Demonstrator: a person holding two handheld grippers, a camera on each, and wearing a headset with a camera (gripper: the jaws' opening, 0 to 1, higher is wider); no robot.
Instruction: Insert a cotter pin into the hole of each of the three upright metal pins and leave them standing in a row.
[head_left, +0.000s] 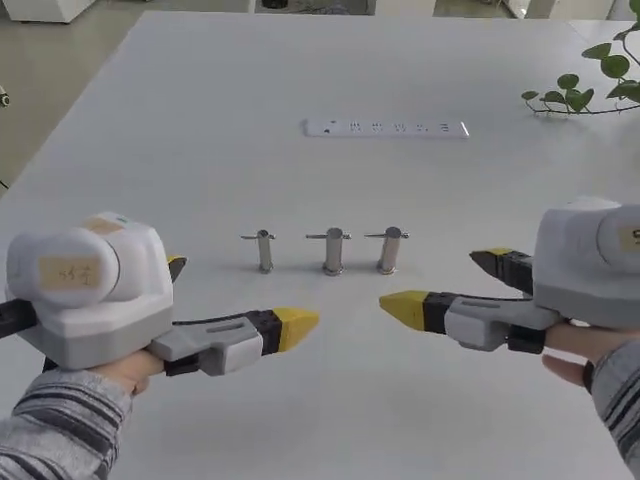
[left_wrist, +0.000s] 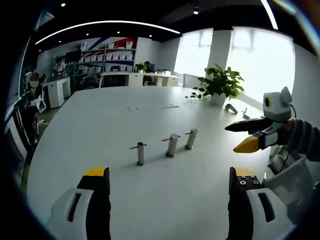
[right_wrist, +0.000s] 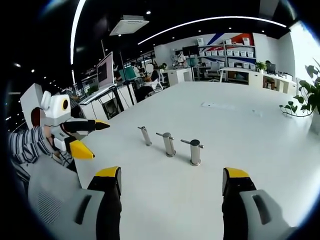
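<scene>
At the lower left of the head view, the left tool (head_left: 240, 293) hovers over the white counter (head_left: 200, 150). Its yellow-tipped jaws are spread wide and hold nothing, and a striped sleeve (head_left: 60, 430) shows behind it. In the middle of the frame three metal pins stand upright in a row on the counter, apart from each other and from both tools: the left pin (head_left: 265, 252), the middle pin (head_left: 333, 252) and the right pin (head_left: 390, 252). Each has a thin cotter pin (head_left: 248, 237) crossing its head. At the lower right, the right tool (head_left: 437, 280) is just as wide open and empty.

Past the row, the head view takes in a white power strip (head_left: 386, 128) lying flat. Trailing leaves of a plant (head_left: 590, 85) show in the upper right corner.

The left gripper view adds the room beyond. There are shelves (left_wrist: 110, 52) at the upper left and bright windows (left_wrist: 260, 60) at the upper right, and the right tool enters from the right edge. The right gripper view looks the other way, with the left tool at its left edge and a monitor (right_wrist: 106, 70) on a desk behind. Light strips run across a dark ceiling.
</scene>
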